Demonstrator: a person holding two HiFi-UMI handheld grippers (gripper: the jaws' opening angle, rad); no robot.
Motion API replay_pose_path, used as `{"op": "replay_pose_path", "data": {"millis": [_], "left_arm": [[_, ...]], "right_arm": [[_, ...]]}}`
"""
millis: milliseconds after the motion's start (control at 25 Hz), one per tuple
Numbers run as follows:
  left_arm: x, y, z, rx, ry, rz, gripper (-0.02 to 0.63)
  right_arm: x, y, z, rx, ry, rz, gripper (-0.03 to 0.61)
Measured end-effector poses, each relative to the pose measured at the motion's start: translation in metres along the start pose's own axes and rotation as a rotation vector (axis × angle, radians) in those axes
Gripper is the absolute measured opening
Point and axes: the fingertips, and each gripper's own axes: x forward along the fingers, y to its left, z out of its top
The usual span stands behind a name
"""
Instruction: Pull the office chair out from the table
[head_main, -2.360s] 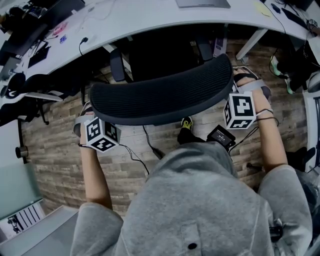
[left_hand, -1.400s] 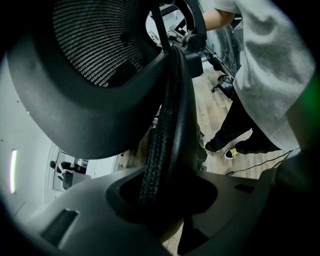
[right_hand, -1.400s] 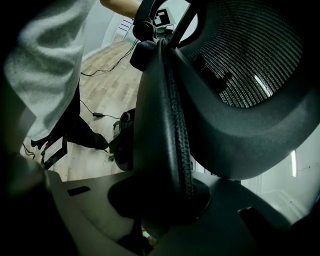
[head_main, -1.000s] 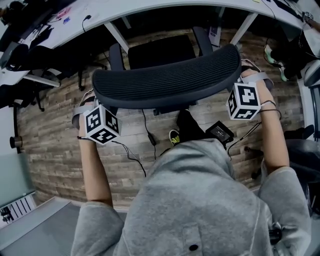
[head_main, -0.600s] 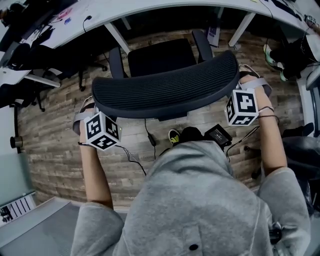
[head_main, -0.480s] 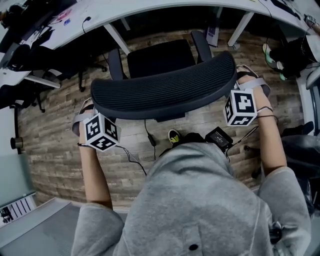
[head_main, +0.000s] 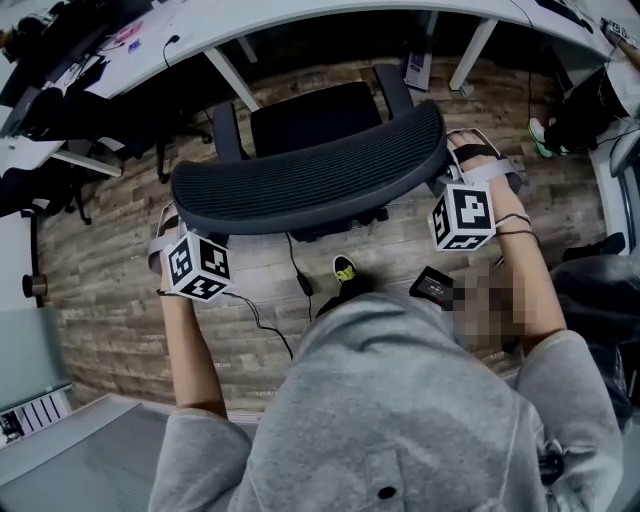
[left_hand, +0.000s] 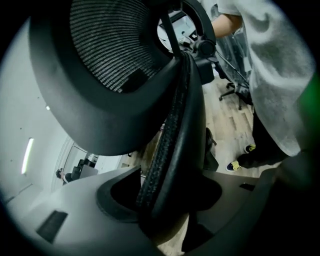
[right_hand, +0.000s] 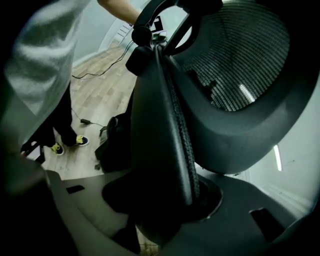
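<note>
Where cable (head_main: 258, 315) crosses floor (head_main: 110, 290), chair (head_main: 310, 178), table (head_main: 330, 15) beyond

Grey sweatshirt (head_main: 390, 400), black-and-white marker cubes (head_main: 197, 267) (head_main: 463, 216)

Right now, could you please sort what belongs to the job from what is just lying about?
Job: office chair, table.
Lying about: floor cable, black box on the floor, clutter on the table's left end.

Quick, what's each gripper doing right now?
Left gripper: open, jaws just opening, chair back between them, not clamped.
Right gripper: open, jaws just opening, chair back between them too.
</note>
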Motion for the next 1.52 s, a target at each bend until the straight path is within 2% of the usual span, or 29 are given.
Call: {"op": "replay_pose_path", "data": {"millis": [40,120,240,360,440,520,600,720,800,920,1040,1080,1120,1160,1200,1320,1520], "left_arm": [[-0.003,-0.001,0.001,-0.021,-0.015,0.038,0.229],[-0.008,-0.004,0.001,-0.029,-0.034,0.099,0.271],[-0.017,-0.011,0.004,-0.044,-0.059,0.111,0.293],[-0.033,-0.013,-0.005,-0.119,-0.058,0.091,0.293],[-0.046,-0.015,-0.016,-0.175,-0.059,0.109,0.295],[-0.062,-0.021,-0.021,-0.261,-0.099,0.145,0.295],[-0.075,-0.024,-0.022,-0.336,-0.135,0.196,0.295],[-0.087,-0.025,-0.025,-0.361,-0.135,0.260,0.299],[-0.096,-0.025,-0.033,-0.390,-0.132,0.271,0.299],[-0.111,-0.034,-0.044,-0.516,-0.162,0.267,0.299],[-0.127,-0.050,-0.035,-0.661,-0.238,0.279,0.294],[-0.130,-0.055,-0.027,-0.705,-0.266,0.286,0.268],[-0.134,-0.061,-0.018,-0.745,-0.293,0.298,0.189],[-0.137,-0.068,-0.008,-0.781,-0.317,0.311,0.097],[-0.139,-0.075,0.002,-0.814,-0.337,0.319,0.036],[-0.138,-0.098,0.038,-0.911,-0.393,0.281,0.014],[-0.135,-0.124,0.084,-0.998,-0.446,0.228,0.012]], "right_arm": [[-0.003,0.001,0.002,0.007,-0.024,-0.048,0.199],[-0.009,0.003,0.006,0.003,-0.060,-0.114,0.230],[-0.024,0.006,0.009,0.020,-0.121,-0.152,0.236],[-0.041,0.007,0.010,0.067,-0.192,-0.170,0.236],[-0.054,0.006,0.004,0.099,-0.213,-0.172,0.236],[-0.071,0.009,-0.003,0.147,-0.220,-0.181,0.236],[-0.090,0.014,-0.009,0.227,-0.228,-0.204,0.236],[-0.120,0.020,-0.017,0.390,-0.251,-0.247,0.235],[-0.137,0.023,-0.018,0.506,-0.289,-0.259,0.235],[-0.159,0.030,-0.017,0.702,-0.359,-0.244,0.235],[-0.173,0.036,-0.013,0.875,-0.428,-0.228,0.209],[-0.178,0.036,-0.013,0.931,-0.448,-0.234,0.136],[-0.183,0.036,-0.013,0.988,-0.469,-0.237,0.065],[-0.188,0.037,-0.013,1.042,-0.491,-0.235,0.060],[-0.191,0.039,-0.012,1.090,-0.513,-0.227,0.055],[-0.197,0.044,-0.005,1.175,-0.547,-0.208,0.051],[-0.203,0.054,0.009,1.204,-0.573,-0.201,0.041]]}}
